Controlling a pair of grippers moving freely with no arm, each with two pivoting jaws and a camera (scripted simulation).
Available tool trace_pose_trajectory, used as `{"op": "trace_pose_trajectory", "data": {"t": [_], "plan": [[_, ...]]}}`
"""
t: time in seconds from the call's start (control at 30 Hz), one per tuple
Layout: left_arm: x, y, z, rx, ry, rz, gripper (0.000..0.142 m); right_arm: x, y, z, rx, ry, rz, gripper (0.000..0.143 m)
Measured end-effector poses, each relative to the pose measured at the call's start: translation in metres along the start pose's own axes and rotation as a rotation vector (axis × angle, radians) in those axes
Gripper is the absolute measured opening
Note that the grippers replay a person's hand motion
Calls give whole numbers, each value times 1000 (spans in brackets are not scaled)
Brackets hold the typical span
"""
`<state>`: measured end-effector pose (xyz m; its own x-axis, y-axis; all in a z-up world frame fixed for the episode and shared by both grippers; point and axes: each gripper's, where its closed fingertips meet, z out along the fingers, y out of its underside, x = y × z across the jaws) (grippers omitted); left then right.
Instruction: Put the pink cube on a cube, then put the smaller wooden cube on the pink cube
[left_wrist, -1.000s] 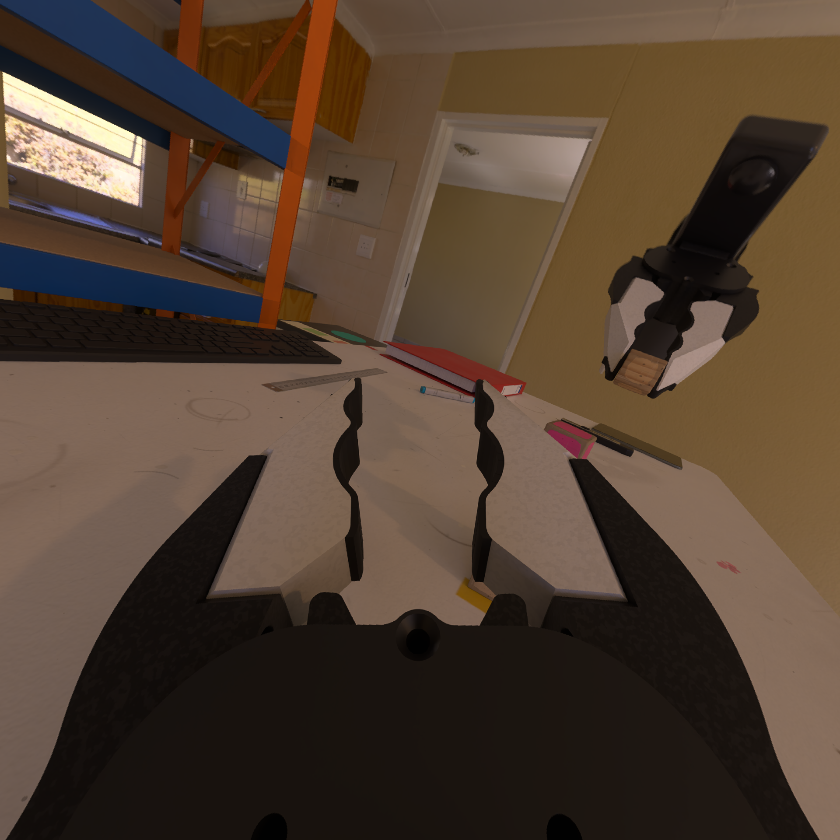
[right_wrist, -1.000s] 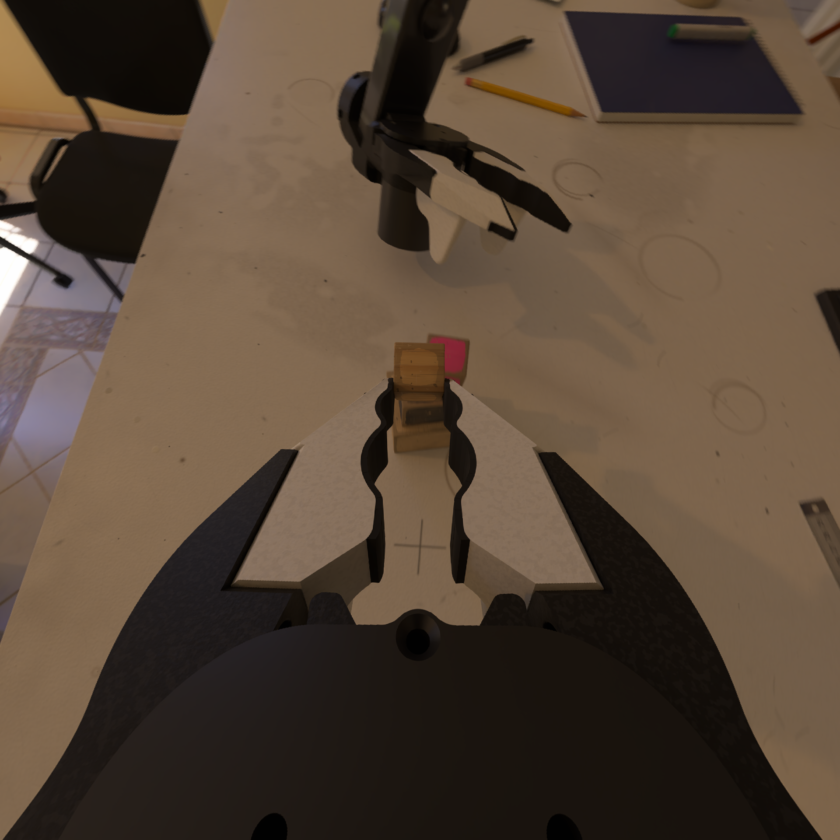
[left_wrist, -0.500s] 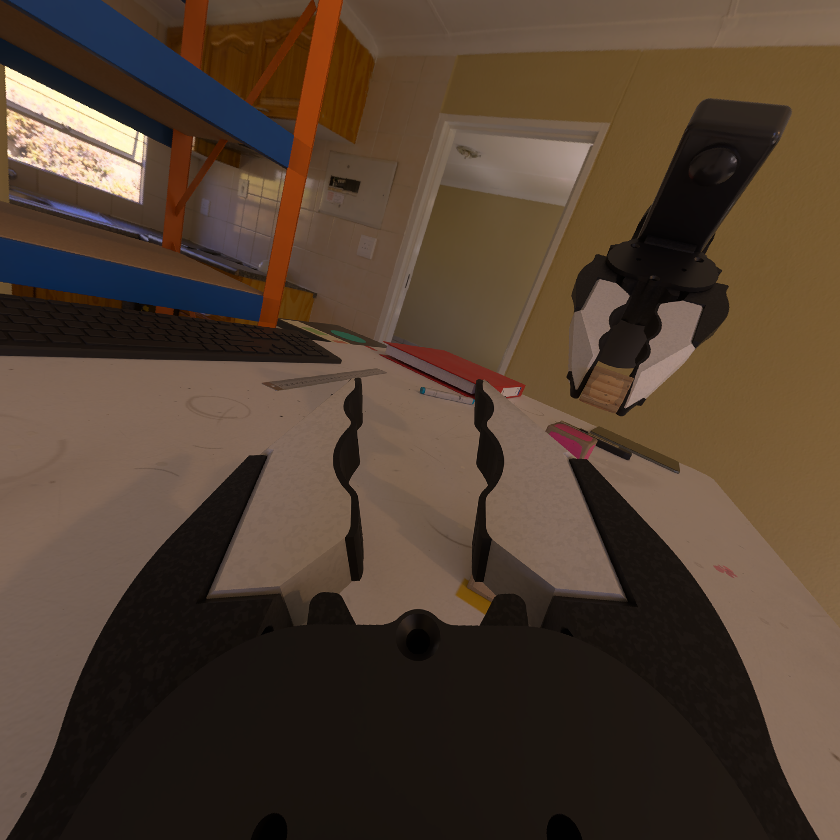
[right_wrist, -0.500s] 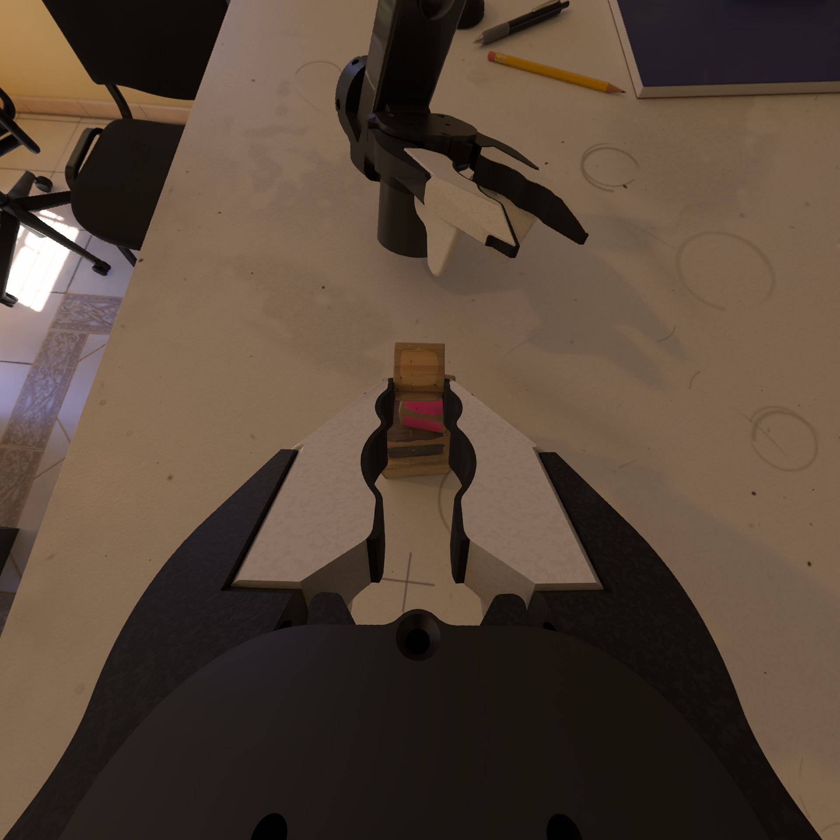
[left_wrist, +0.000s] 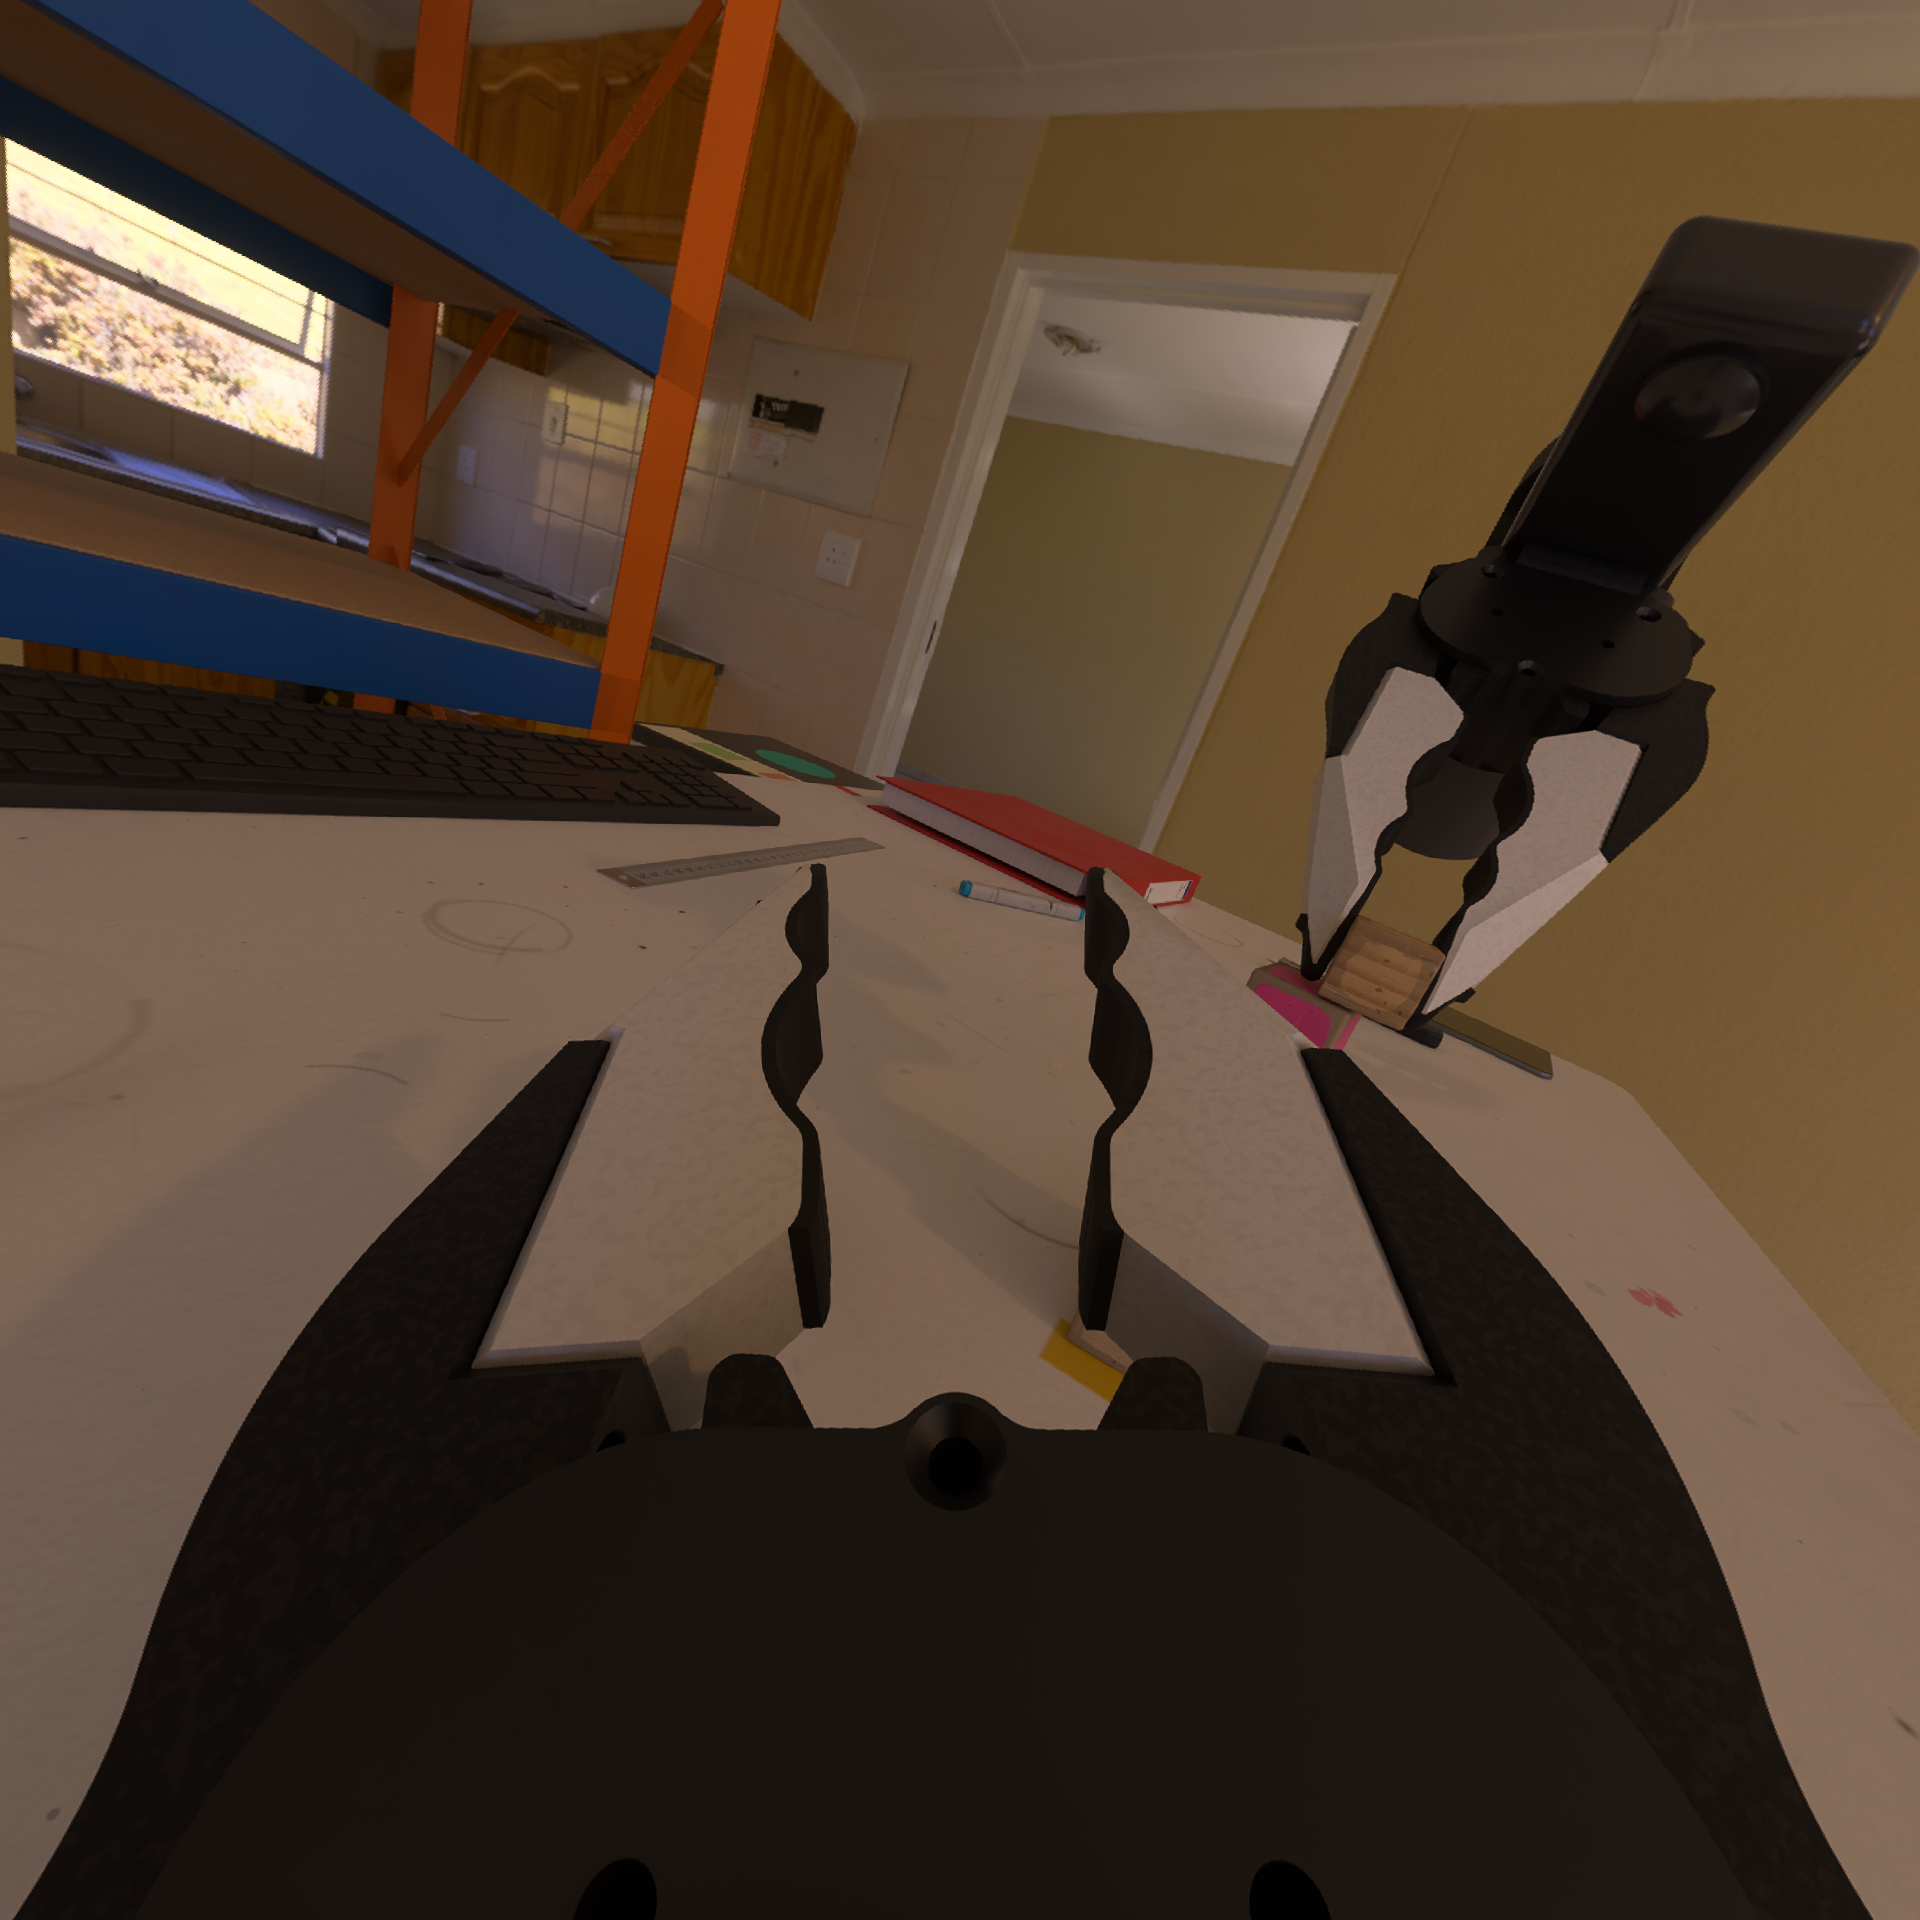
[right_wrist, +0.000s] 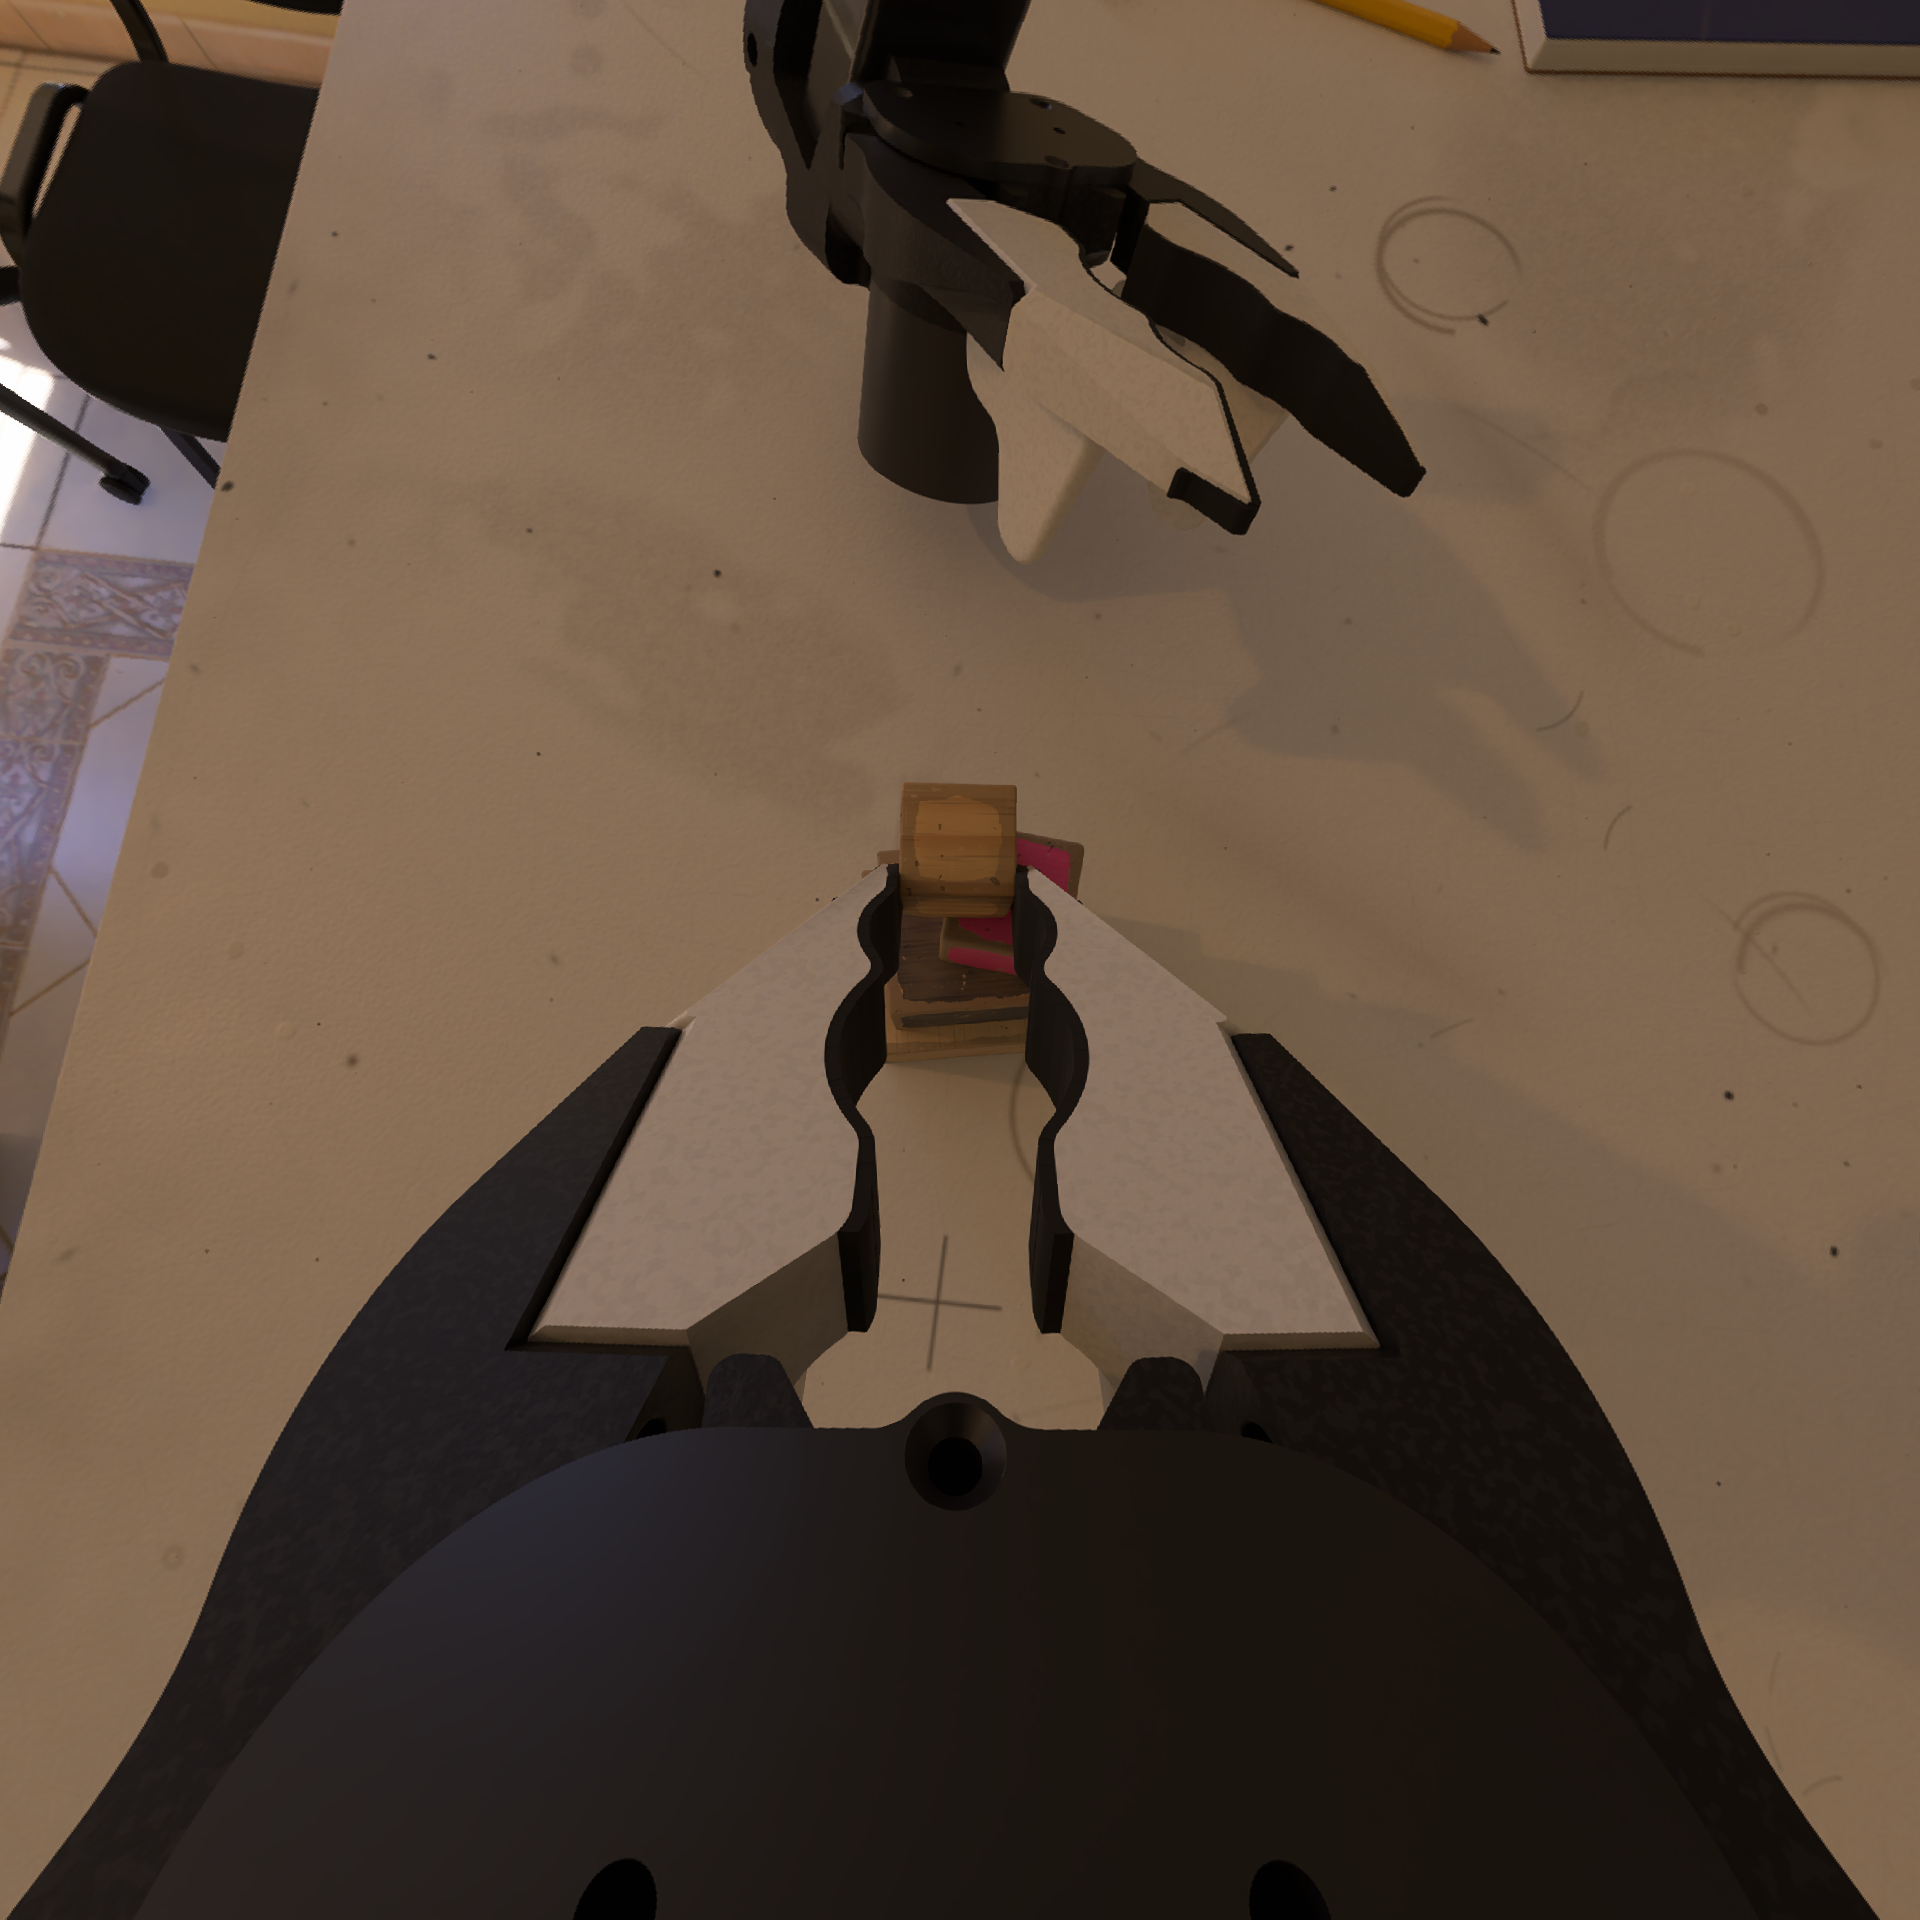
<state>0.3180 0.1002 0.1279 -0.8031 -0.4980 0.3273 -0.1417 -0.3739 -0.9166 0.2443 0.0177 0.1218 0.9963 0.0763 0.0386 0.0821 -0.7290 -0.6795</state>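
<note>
My right gripper (right_wrist: 958, 873) is shut on the small wooden cube (right_wrist: 956, 831), which sits between its fingertips. The pink cube (right_wrist: 1047, 860) lies directly under and just right of it. In the left wrist view the right gripper (left_wrist: 1382, 982) hangs down at the far right. There the wooden cube (left_wrist: 1382, 971) appears to rest on the pink cube (left_wrist: 1299, 1016). I cannot tell what lies under the pink cube. My left gripper (left_wrist: 956, 878) is open and empty, low over the table. It also shows in the right wrist view (right_wrist: 1304, 488), beyond the cubes.
A black keyboard (left_wrist: 364, 748), a steel ruler (left_wrist: 738, 860), a marker (left_wrist: 1018, 899) and a red book (left_wrist: 1039, 831) lie ahead of the left gripper. A blue and orange shelf rack (left_wrist: 665, 416) stands behind them. A black chair (right_wrist: 156, 239) stands off the table's left edge.
My right gripper has come down and towards the pink cube with the wooden cube, from well above the table to the pink cube's top. The left gripper has not moved.
</note>
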Motion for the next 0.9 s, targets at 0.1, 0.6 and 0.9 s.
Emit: {"op": "trace_pose_trajectory", "data": {"t": [0.1, 0.6, 0.9], "plan": [[0, 0, 0, -1, 0, -1, 50, 2, 0, -2, 2, 13, -5, 21], [0, 1, 1, -7, -1, -3, 50, 4, 2, -1, 5, 21, -28, 21], [0, 2, 1, -12, -1, -1, 49, 4, -2, -4, 46, 14, -30, 42]]}}
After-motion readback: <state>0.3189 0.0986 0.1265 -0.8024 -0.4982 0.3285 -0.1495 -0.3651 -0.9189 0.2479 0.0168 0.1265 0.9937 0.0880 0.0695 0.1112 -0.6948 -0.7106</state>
